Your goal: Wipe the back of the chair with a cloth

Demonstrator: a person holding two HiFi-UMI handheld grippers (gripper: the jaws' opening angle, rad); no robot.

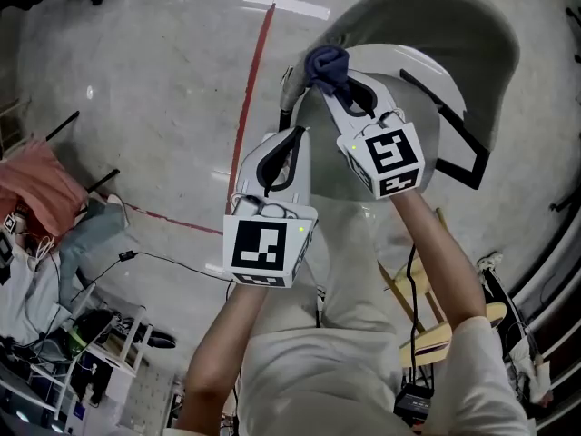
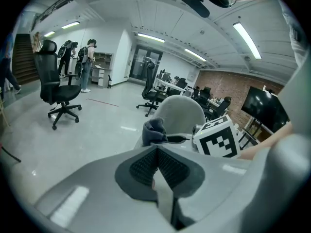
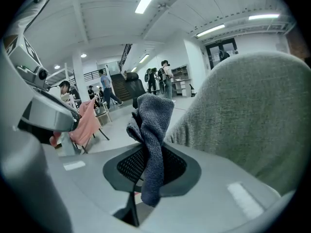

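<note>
The right gripper grips the blue-grey woven cloth beside the grey fabric chair back (left gripper closed, empty); pressing and sweeping seem next.

head view: from my head, steeply down | gripper views: close along my jaws, level | shared: chair back, cloth

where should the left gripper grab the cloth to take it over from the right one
Probably the bunched wad of the cloth poking out beyond the right gripper, coming from its left: that end is free and thick, the rest is pinched between the jaws. The left gripper is shut, so open it first.
</note>
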